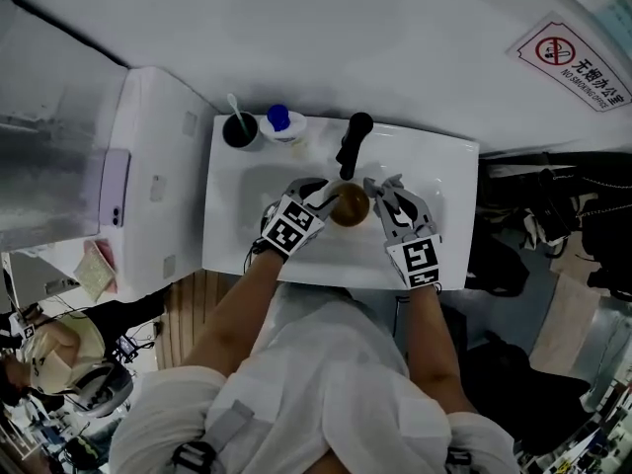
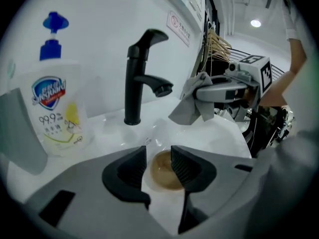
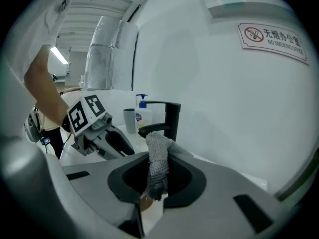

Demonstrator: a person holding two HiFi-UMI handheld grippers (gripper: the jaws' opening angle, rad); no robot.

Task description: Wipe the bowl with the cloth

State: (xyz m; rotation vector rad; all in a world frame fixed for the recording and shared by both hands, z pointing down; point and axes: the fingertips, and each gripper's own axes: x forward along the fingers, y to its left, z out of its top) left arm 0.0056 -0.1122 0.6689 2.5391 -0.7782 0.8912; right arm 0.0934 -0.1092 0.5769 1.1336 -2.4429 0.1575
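A small brown bowl (image 1: 349, 206) lies in the white sink basin (image 1: 444, 166), below the black faucet (image 1: 351, 142). My left gripper (image 1: 321, 199) stands open just left of the bowl. In the left gripper view the bowl (image 2: 163, 172) shows through the gap of that gripper (image 2: 158, 159), with no pad touching it. To the right of the bowl, my right gripper (image 1: 383, 194) is shut on a grey cloth (image 1: 378, 185). In the right gripper view the cloth (image 3: 158, 158) sticks up and hangs down between the jaws of the right gripper (image 3: 157, 180).
A soap bottle (image 1: 281, 123) with a blue pump and a dark cup (image 1: 239, 129) stand at the sink's back left corner. A white cabinet (image 1: 158, 181) adjoins the sink on the left. A no-smoking sign (image 1: 571, 62) is on the wall.
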